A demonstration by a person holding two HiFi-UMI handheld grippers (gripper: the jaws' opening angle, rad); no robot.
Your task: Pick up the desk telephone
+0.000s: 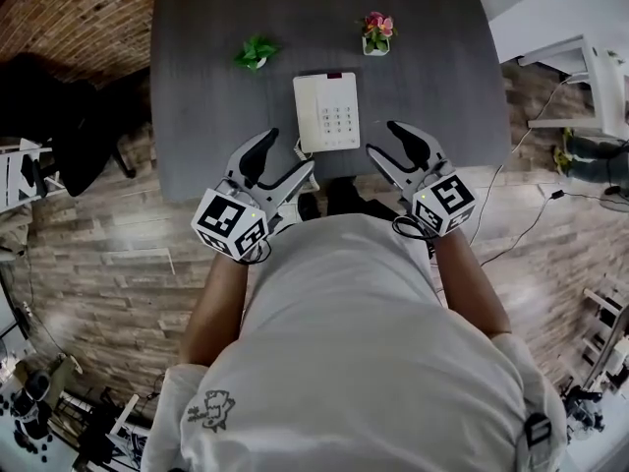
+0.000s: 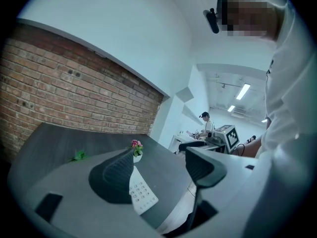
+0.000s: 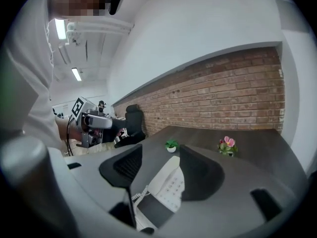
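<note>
The white desk telephone (image 1: pixel 327 112) lies flat near the front edge of the dark grey desk (image 1: pixel 197 116), keypad up, with its coiled cord at the near left corner. My left gripper (image 1: pixel 287 157) hovers open just short of the phone's near left corner. Open too, my right gripper (image 1: pixel 383 141) hangs at its near right corner. Neither touches the phone. In the left gripper view the telephone (image 2: pixel 142 195) shows between the spread jaws of the left gripper (image 2: pixel 158 170). The right gripper view has the telephone (image 3: pixel 166 187) between the wide jaws of the right gripper (image 3: pixel 161 170).
A small green plant (image 1: pixel 256 52) and a pot of pink flowers (image 1: pixel 375 32) stand behind the phone. A black office chair (image 1: pixel 59 126) is left of the desk, white furniture (image 1: pixel 590 77) with cables to the right. A brick wall runs behind the desk.
</note>
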